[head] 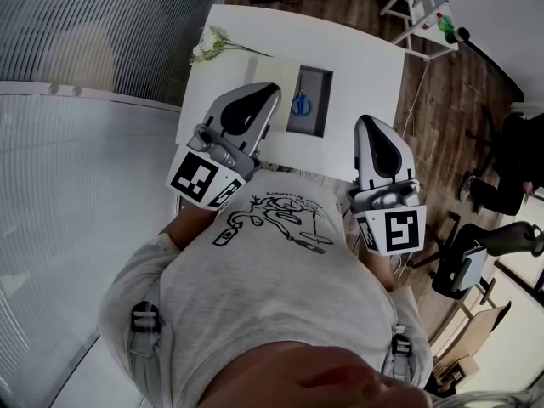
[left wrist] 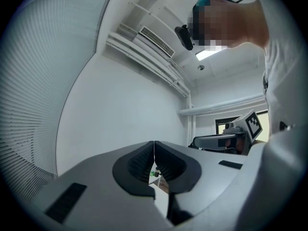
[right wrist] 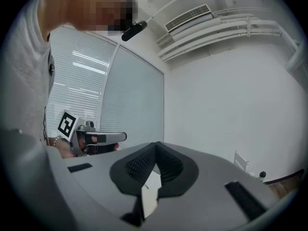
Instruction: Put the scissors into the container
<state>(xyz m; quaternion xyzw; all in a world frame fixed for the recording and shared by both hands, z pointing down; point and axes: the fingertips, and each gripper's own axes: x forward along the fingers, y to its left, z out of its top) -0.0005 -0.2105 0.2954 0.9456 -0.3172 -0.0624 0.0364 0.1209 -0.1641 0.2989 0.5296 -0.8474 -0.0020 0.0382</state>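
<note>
While the person is holding both tools close against the chest, the left tongs (head: 272,88) are sitting pressed together, pads meeting in a thin seam in the left gripper view (left wrist: 154,150), with nothing between them. The right tongs (head: 364,121) are likewise closing on nothing, their ribbed pads touching tip to tip in the right gripper view (right wrist: 156,150). Both are pointing out over the white worktop (head: 365,66), neither one touching it. The scissors (head: 301,102), blue-handled, are lying inside the grey container (head: 311,127), which is resting on the worktop just beyond and between the two tongs, nearer the left pair's tip. A sprig of flowers (head: 212,45) is lying farther out, beyond the left tongs and to their left, well apart from the container.
</note>
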